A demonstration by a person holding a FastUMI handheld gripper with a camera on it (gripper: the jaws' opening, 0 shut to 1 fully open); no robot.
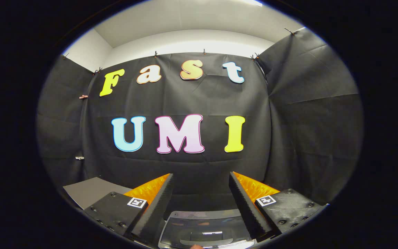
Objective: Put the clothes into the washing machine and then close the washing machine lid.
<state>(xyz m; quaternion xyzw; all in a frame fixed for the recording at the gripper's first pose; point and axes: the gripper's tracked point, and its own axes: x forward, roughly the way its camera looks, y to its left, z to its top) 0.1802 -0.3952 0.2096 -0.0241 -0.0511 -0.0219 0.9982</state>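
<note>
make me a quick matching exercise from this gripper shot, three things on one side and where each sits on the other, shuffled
Things:
1. gripper
2. washing machine lid
3. grey board

Places or states:
A. lying flat off to the left side, beyond the left finger
B. fingers spread apart, nothing between them
C. glossy see-through panel low down between the two fingers

Pairs: 1-B, 2-C, 3-A
</note>
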